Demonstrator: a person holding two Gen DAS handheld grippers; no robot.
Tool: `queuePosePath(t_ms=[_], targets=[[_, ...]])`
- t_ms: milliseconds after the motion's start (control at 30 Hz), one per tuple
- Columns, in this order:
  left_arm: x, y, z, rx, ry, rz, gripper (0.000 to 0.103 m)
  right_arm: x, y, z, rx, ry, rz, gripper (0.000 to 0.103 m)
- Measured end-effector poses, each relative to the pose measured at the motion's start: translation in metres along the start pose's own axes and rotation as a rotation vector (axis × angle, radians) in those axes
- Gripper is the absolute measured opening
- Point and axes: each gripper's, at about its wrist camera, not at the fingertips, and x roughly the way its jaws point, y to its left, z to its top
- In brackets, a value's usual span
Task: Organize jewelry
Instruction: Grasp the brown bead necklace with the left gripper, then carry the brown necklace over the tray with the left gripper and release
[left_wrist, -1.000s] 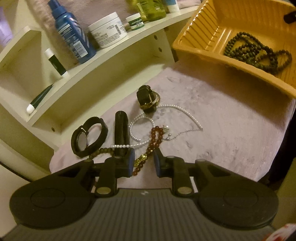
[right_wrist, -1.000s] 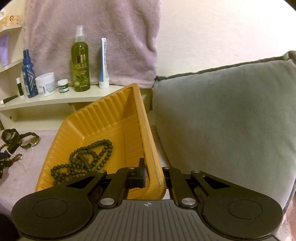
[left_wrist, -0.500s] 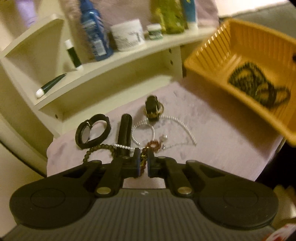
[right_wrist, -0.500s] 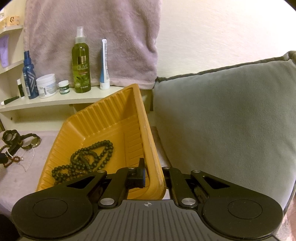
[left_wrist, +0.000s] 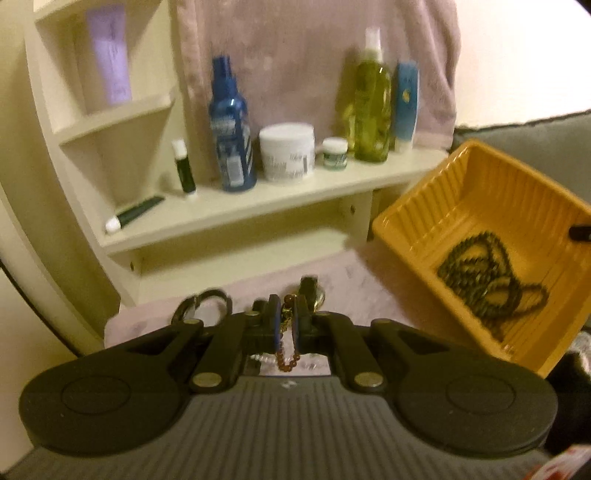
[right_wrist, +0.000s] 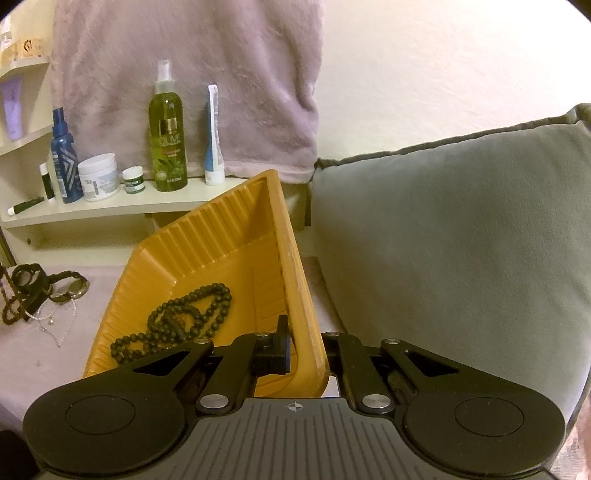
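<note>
Since a second ago my left gripper (left_wrist: 286, 325) has closed on the reddish-brown beaded bracelet with a gold charm (left_wrist: 287, 360) and I am lifting it off the mauve plush cloth (left_wrist: 347, 280); the shelf and bottles now fill the upper part of my left view where the cloth did before. The bracelet is pinched between my blue pads and is dangling as a loop below them, hanging down toward my palm.

My right gripper (right_wrist: 306, 350) has not shifted: it is clamping narrowly on the near rim of the orange ribbed plastic tray (right_wrist: 295, 266), one finger inside and one outside the wall, tilting it up.

The tray's open mouth (left_wrist: 480, 206) is lying ahead and to the right of my left gripper, with the dark green bead necklace (left_wrist: 491, 273) already piled in its low corner. That is the gap I judge I am crossing next, rightward and over the near orange wall (left_wrist: 443, 314).

Just ahead of my left fingers, the black round-faced watch (left_wrist: 201, 306) and the gold-cased watch on a black strap (left_wrist: 314, 293) are lying on the cloth; the pearl strands (right_wrist: 55, 325) are beside them. The cream shelf (left_wrist: 258, 206) with its bottles stands well beyond, clear of the path.
</note>
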Motion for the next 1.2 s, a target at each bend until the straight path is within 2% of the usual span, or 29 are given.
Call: queuePosePath(t_ms=[333, 600, 867, 1200], targets=[[-0.017, -0.033, 0.032, 0.010, -0.073, -0.076, 0.006, -0.001, 0.001, 0.001, 0.005, -0.007, 0.011, 0.006], [-0.019, -0.085, 0.049, 0.032, -0.102, -0.198, 0.006, -0.002, 0.000, 0.001, 0.009, -0.008, 0.018, 0.007], [-0.006, -0.138, 0.043, 0.085, -0.062, -0.318, 0.006, -0.003, 0.000, 0.000, 0.011, -0.009, 0.021, 0.007], [0.007, -0.170, 0.023, 0.145, 0.012, -0.393, 0.006, -0.004, 0.000, 0.000, 0.012, -0.009, 0.022, 0.007]])
